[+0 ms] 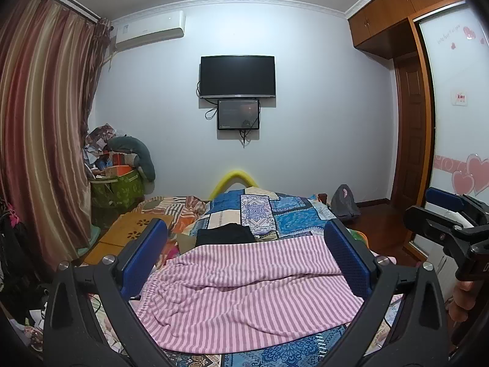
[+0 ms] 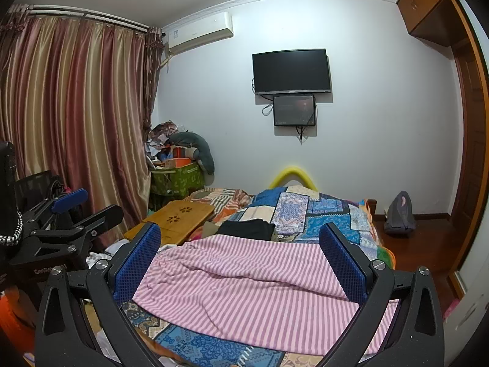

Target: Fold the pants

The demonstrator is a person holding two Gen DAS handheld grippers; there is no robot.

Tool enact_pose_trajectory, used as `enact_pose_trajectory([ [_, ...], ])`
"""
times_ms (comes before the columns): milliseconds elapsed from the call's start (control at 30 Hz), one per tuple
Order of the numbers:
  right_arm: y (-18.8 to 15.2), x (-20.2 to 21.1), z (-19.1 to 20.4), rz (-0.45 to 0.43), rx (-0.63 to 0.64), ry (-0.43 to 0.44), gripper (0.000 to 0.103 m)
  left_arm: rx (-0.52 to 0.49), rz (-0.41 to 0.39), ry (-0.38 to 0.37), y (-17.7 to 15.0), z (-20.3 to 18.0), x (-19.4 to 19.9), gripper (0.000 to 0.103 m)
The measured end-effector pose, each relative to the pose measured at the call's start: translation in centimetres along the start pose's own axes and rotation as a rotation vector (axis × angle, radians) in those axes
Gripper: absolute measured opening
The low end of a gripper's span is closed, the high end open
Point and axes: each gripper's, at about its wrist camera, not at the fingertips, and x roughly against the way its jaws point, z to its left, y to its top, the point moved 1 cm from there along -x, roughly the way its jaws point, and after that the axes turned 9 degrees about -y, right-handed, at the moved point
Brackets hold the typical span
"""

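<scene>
Pink-and-white striped soft pants lie spread across the near end of a bed covered by a blue patchwork quilt, their gathered waistband toward the left and the fabric rumpled into a few long creases. Above them, the left gripper with blue textured pads hangs clear of the cloth, its jaws spread wide and grasping nothing. Just to its right, the right gripper hangs likewise above the pants, jaws parted and empty; each gripper shows at the edge of the other's view. Beyond the pants a folded black garment rests on the quilt, and a light wooden lap tray sits at the bed's left side. On the far white wall hangs a black flat television with a smaller dark screen mounted below it.
</scene>
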Motion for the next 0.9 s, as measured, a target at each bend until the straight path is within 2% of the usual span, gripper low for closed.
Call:
enact_pose_trajectory([
  [900, -0.41, -0.04, 0.4, 0.011, -0.003, -0.002, 0.103, 0.007, 0.011, 0.005, 0.21, 0.29, -0.16, 0.103],
])
